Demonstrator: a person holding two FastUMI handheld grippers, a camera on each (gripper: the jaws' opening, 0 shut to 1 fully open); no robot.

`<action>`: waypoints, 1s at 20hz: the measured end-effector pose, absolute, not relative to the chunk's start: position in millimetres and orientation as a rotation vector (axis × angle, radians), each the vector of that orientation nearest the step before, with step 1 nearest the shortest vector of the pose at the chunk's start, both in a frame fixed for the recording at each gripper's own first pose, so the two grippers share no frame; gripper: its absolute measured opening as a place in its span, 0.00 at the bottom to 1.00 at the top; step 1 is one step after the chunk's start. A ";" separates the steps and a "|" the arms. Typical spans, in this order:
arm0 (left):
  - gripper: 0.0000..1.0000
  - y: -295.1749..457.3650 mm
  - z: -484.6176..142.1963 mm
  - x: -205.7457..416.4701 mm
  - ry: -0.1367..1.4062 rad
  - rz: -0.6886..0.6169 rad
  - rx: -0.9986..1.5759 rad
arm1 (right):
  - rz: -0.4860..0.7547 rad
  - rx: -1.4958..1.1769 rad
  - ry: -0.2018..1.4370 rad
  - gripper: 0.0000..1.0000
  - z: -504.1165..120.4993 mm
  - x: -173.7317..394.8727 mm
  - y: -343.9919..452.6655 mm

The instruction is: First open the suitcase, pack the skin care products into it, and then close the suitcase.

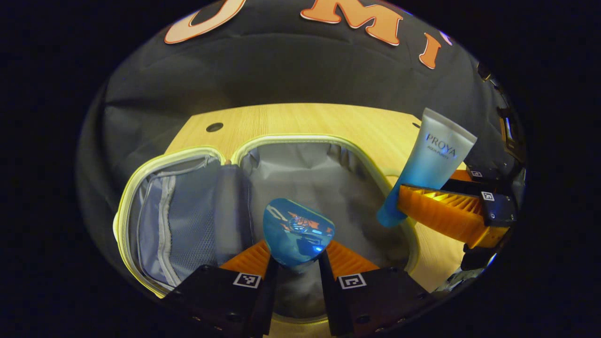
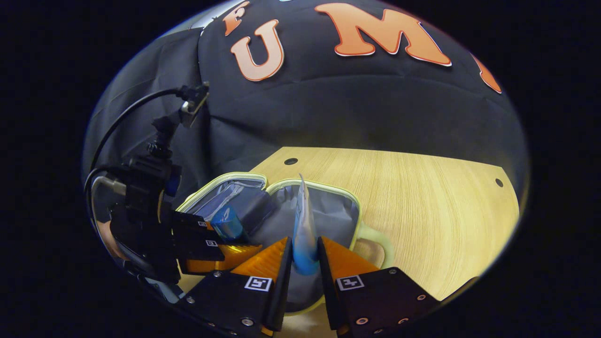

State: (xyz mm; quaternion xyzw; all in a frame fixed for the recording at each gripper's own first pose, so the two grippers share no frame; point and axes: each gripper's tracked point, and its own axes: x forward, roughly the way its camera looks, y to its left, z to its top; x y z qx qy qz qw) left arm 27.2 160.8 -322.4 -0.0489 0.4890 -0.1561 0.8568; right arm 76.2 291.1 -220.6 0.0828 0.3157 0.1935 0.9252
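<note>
Suitcase (image 1: 300, 155) lies open flat on the wooden table (image 1: 300, 119), both halves up: grey-lined main half (image 1: 324, 188) on one side, mesh-pocket lid half (image 1: 173, 220) on the other, pale yellow-green zip trim round the rims. In the right gripper view the same suitcase (image 2: 328, 206) sits at the table's near-left part, its handle (image 2: 378, 241) sticking out toward the bare tabletop (image 2: 413, 202).

Two skin care items, both held in the air over the open case. Glossy blue bottle (image 1: 297, 232) is in the left gripper (image 1: 298, 263), fingers closed onto its lower end, one each side (rest of bottle sticks up over the grey lining). Same bottle (image 2: 227, 224) seen small in the right gripper view, poking out of the left gripper (image 2: 220, 251), over the lid half.

White-to-blue tube (image 1: 429, 164) is in the right gripper (image 1: 399, 206), tilted, crimped white end up, blue cap end down over the case's rim. In the right gripper view the tube (image 2: 304, 230) is edge-on and upright, the right gripper (image 2: 304, 265) clamped on it from both sides near the blue end, above the main half.

A black cable (image 2: 122, 122) runs up behind the left gripper's body.
</note>
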 end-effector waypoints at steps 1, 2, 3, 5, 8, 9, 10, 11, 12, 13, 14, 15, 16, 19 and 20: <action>0.46 160.6 -317.0 27.8 1.017 -0.328 -0.105 | 0.396 0.171 0.649 0.36 -222.2 77.6 292.6; 0.46 159.2 -322.9 30.2 1.021 -0.335 -0.093 | 0.393 0.173 0.652 0.36 -223.2 78.1 292.5; 0.45 160.0 -323.7 29.8 1.038 -0.336 -0.074 | 0.392 0.177 0.656 0.36 -224.7 79.1 292.6; 0.45 158.2 -324.0 39.7 1.030 -0.331 -0.061 | 0.381 0.178 0.663 0.36 -227.7 80.1 291.3; 0.47 158.5 -335.0 57.7 1.032 -0.293 -0.040 | 0.362 0.179 0.670 0.36 -230.3 84.1 287.5; 0.45 160.8 -342.1 60.8 1.052 -0.276 -0.024 | 0.360 0.179 0.673 0.36 -230.7 85.2 287.3; 0.46 162.4 -348.7 59.2 1.082 -0.263 -0.013 | 0.355 0.180 0.676 0.36 -231.2 85.7 286.5; 0.43 163.8 -354.3 55.1 1.122 -0.250 -0.010 | 0.352 0.181 0.678 0.36 -231.7 84.7 284.7; 0.45 162.2 -354.4 51.4 1.143 -0.242 -0.012 | 0.350 0.184 0.680 0.36 -231.9 85.8 284.3; 0.44 160.8 -354.6 52.8 1.145 -0.245 -0.011 | 0.346 0.183 0.680 0.36 -231.4 86.8 283.5; 0.47 160.3 -356.3 54.9 1.137 -0.244 -0.013 | 0.347 0.187 0.685 0.36 -231.9 86.5 284.2; 0.48 161.6 -356.4 56.2 1.131 -0.245 -0.018 | 0.345 0.191 0.691 0.36 -233.9 86.1 284.2; 0.51 161.2 -355.6 56.3 1.127 -0.244 -0.022 | 0.346 0.194 0.695 0.36 -234.8 87.4 285.5; 0.50 165.0 -339.6 59.7 1.084 -0.238 -0.030 | 0.343 0.201 0.723 0.36 -240.9 86.8 288.1; 0.53 168.3 -334.1 60.9 1.057 -0.236 -0.027 | 0.347 0.204 0.735 0.36 -242.2 86.0 289.9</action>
